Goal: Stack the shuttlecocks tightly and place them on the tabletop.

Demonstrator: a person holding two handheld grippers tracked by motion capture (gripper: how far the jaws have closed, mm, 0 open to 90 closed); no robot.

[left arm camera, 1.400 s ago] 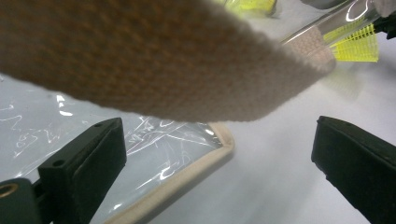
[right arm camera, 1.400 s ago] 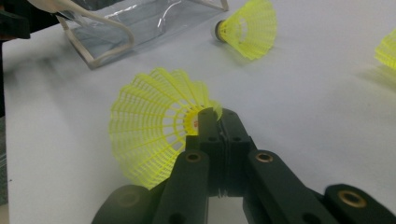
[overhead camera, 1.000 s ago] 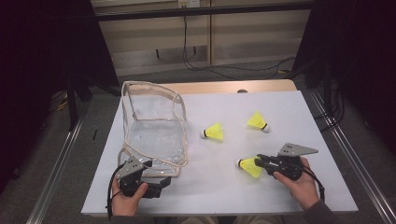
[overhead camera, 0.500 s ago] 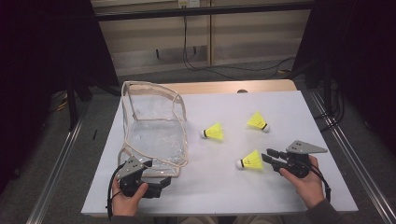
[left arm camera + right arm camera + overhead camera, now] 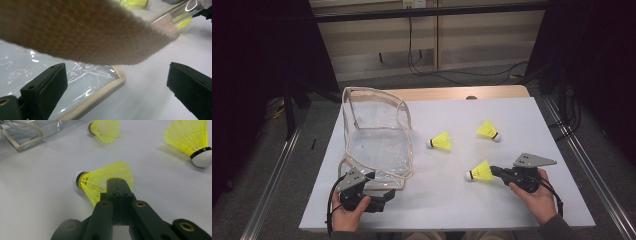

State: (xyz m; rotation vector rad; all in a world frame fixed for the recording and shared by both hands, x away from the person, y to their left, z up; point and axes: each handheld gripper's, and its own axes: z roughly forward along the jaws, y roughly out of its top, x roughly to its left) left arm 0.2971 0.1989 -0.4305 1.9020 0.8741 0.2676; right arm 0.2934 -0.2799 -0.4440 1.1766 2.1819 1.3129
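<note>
A clear plastic bag (image 5: 379, 145) with beige trim stands open on the left of the white table (image 5: 452, 210). My left gripper (image 5: 384, 196) is open at the bag's front corner. In the left gripper view its jaws (image 5: 117, 85) stand wide apart around that corner (image 5: 110, 82), and a beige strap (image 5: 75, 32) hangs close above. Three yellow shuttlecocks lie on the table. My right gripper (image 5: 494, 171) is shut on the skirt rim of the nearest shuttlecock (image 5: 479, 171), cork pointing left. In the right gripper view the shut jaws (image 5: 117, 181) pinch its skirt (image 5: 100, 181).
The other two shuttlecocks lie farther back: one (image 5: 441, 141) (image 5: 105, 127) near the bag, one (image 5: 488, 130) (image 5: 192, 137) towards the right. A wooden strip (image 5: 452, 93) borders the table's far edge, with cables on the floor behind it.
My right gripper has drawn back a little to the right, and the nearest shuttlecock has shifted slightly with it. The left gripper and bag have stayed put.
</note>
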